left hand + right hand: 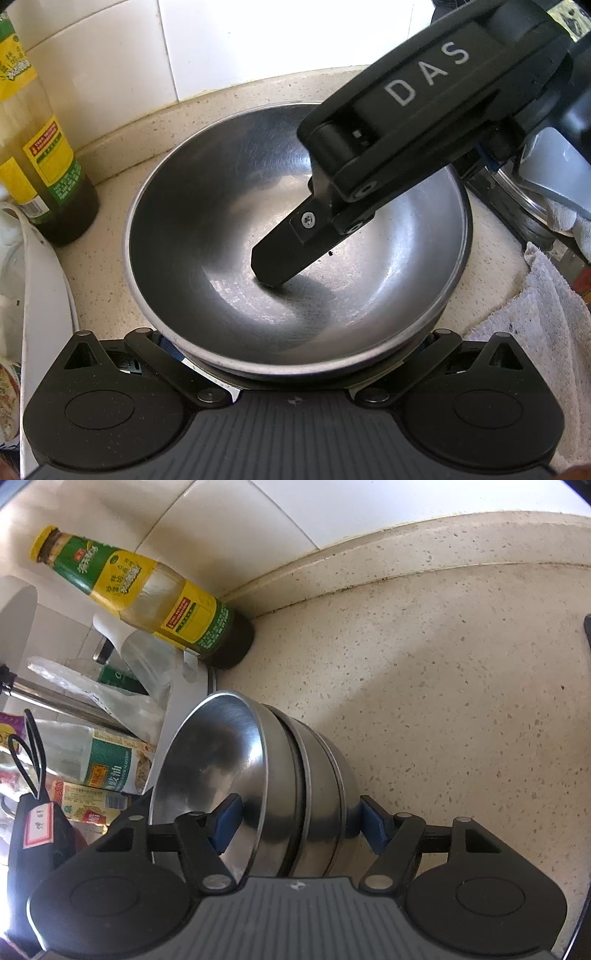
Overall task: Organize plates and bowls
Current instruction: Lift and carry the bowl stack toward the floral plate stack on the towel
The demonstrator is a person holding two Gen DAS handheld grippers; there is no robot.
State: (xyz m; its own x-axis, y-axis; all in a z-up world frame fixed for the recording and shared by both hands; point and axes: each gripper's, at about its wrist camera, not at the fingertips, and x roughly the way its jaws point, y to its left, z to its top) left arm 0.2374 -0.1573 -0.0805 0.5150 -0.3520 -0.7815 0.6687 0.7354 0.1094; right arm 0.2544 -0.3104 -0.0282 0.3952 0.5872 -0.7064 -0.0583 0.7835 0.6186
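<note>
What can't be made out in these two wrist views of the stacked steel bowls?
- Left wrist view: the left gripper has its fingertips hidden under the rim of the bowl stack; open or gripping, cannot tell.
- Right wrist view: whether the right gripper presses its blue pads on the stack is unclear; one sits inside, one outside.
- Right wrist view: the gripper body covers the stack's lower edge, so the bowl count is uncertain.
</note>
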